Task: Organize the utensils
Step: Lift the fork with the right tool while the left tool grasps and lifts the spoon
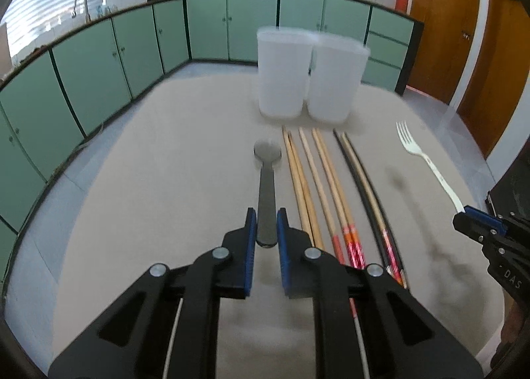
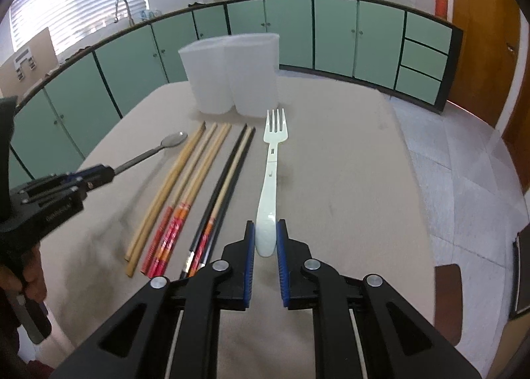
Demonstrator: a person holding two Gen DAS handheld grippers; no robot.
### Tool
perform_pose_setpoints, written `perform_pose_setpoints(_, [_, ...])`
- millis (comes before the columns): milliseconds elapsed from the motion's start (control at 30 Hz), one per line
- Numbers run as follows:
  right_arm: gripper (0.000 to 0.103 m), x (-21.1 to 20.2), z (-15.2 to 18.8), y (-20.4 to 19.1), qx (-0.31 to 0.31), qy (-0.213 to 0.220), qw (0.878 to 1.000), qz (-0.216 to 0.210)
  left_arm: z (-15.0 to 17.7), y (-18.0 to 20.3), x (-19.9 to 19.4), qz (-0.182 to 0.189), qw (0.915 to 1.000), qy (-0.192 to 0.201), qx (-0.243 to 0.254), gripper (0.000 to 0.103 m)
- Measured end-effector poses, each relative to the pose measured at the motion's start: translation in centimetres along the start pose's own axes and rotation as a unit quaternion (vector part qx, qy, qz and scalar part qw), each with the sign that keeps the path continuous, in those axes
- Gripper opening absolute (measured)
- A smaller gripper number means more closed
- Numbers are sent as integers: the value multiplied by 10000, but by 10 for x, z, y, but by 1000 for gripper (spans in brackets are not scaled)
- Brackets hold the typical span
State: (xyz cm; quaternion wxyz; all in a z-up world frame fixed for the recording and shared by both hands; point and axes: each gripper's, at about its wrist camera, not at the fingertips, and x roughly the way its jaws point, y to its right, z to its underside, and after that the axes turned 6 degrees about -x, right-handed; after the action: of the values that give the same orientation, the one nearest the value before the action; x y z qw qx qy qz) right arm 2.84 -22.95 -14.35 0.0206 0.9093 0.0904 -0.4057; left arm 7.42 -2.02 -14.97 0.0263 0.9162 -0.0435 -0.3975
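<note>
Left gripper [image 1: 266, 225], black frame with blue pads: clamped on the handle end of a grey metal spoon [image 1: 267, 177]. Spoon bowl points away toward the containers; seen from the right wrist view, the spoon angles out from the pads with its bowl close over the table, contact not clear.

Right gripper [image 2: 265, 235], same build: clamped on the broad handle end of a pale white plastic fork [image 2: 271, 167], tines pointing toward the containers. Whether the fork is clear of the table: cannot tell.

Between spoon and fork, flat on a beige cloth-covered table [image 1: 149, 180]: two pairs of light wooden chopsticks [image 1: 314, 187], one plain, one with red and orange patterned ends, lying roughly parallel. Just right of these, a pair of dark chopsticks [image 1: 364, 187], one black and one brown, with red decorated ends.

At the far end of the utensil row: two tall translucent white plastic containers [image 1: 308, 74], upright, side by side, touching or nearly so.

Behind the table: green kitchen cabinets [image 1: 99, 61] along the wall, wooden doors [image 1: 444, 24] at right.

Lower left of the right wrist view: a hand [image 2: 31, 276] gripping the left gripper's handle.
</note>
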Motion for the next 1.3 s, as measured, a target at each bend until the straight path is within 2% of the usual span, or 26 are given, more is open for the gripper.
perform_pose_setpoints(333, [13, -6, -34, 19, 182, -622, 9973, -359, -42, -1, -29, 193, 9985, 522, -16, 11])
perform_pose_setpoints(533, [13, -13, -56, 29, 286, -702, 9955, -576, -57, 0, -30, 296, 9977, 615, -35, 11])
perform_pose_setpoints(700, [13, -19, -69, 30, 230, -616, 9962, -565, -70, -1, -36, 426, 9967, 691, -56, 9])
perform_pose_setpoints(767, [13, -21, -74, 29, 196, -590, 9963, -602, -74, -2, -40, 479, 9960, 744, -75, 4])
perform_pose_setpoints(933, [13, -21, -76, 24, 155, -552, 9961, -667, -81, -7, -43, 653, 9947, 764, -202, 3])
perform_pose_setpoints(1100, [13, -11, -67, 23, 182, -693, 9946, -754, -71, -12, -32, 616, 9962, 568, -217, 3])
perform_pose_setpoints(1300, [13, -3, -60, 21, 230, -784, 9932, -829, -71, -23, -30, 566, 9958, 650, -304, 4])
